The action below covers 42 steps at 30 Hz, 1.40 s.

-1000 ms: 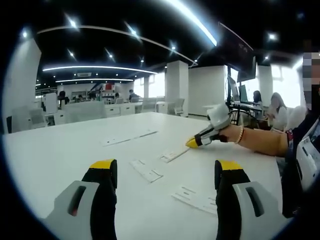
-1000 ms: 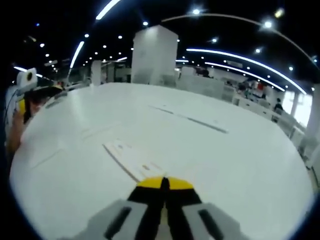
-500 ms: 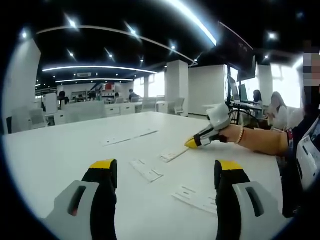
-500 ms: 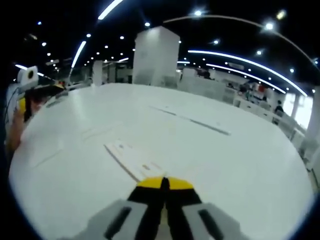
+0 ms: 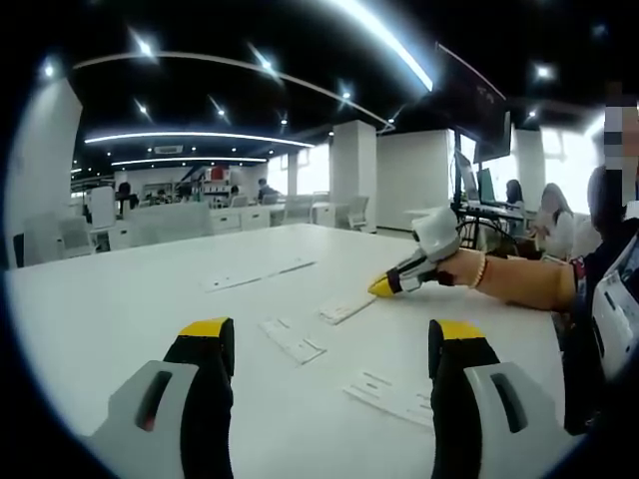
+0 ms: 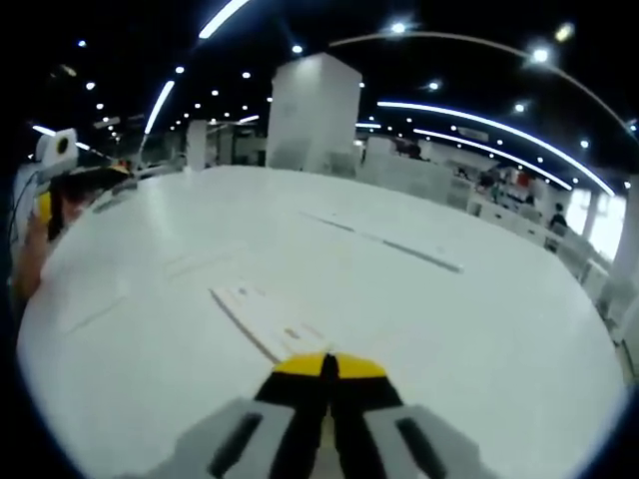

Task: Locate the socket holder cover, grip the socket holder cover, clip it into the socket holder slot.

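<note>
Flat white socket holder pieces (image 5: 293, 340) lie spread across the desk (image 5: 120, 299) at frame centre, laid out for reach. The left claw (image 5: 329, 339) waits with jaws apart; the right claw (image 6: 327, 365), jaws together, touches a strip's (image 6: 265, 317) end, seemingly locating the cover

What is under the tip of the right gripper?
The shut right gripper sits over the near end of a flat white strip lying on the white table. The jaws cover that end, so contact cannot be judged.
</note>
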### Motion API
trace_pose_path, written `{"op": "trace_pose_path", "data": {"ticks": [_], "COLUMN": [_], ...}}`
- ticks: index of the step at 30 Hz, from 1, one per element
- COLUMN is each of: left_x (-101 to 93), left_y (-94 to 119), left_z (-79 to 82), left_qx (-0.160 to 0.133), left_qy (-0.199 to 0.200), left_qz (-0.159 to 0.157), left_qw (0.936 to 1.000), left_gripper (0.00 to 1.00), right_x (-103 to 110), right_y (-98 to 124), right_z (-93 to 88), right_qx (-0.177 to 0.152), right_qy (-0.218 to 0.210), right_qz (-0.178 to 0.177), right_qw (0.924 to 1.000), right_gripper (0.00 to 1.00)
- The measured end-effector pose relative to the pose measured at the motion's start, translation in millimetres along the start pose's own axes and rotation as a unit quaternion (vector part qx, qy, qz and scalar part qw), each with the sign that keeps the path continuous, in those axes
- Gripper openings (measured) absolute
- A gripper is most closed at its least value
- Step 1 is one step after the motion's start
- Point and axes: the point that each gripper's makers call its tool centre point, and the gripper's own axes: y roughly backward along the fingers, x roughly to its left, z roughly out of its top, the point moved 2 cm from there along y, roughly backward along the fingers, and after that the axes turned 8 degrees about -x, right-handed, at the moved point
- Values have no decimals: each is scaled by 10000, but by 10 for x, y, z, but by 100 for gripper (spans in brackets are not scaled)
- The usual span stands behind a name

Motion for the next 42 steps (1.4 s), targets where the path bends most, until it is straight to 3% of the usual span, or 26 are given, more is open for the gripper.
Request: {"op": "trace_pose_path", "data": {"ticks": [24,28,33,39,42], "left_x": [20,27,50,58,73], "left_y": [12,13,32,24,24], "left_z": [14,-5,29,24,26], "left_qx": [-23,14,-67,-67,-81], "left_qy": [-8,10,48,47,52], "left_qz": [11,15,47,76,113], "left_qw": [10000,10000,10000,9999,9999], "left_gripper": [79,79,79,78,77], "right_x": [-63,-88,-108,78,125], "right_y": [-69,-68,70,433,711], "right_z": [23,45,315,864,1117], "right_qx": [7,13,-316,-1081,-1628], "right_qy": [56,-171,0,203,267], "right_qz": [23,-43,-101,485,735], "right_qw": [10000,9998,9994,9927,9836], "right_gripper": [4,6,9,17,20]}}
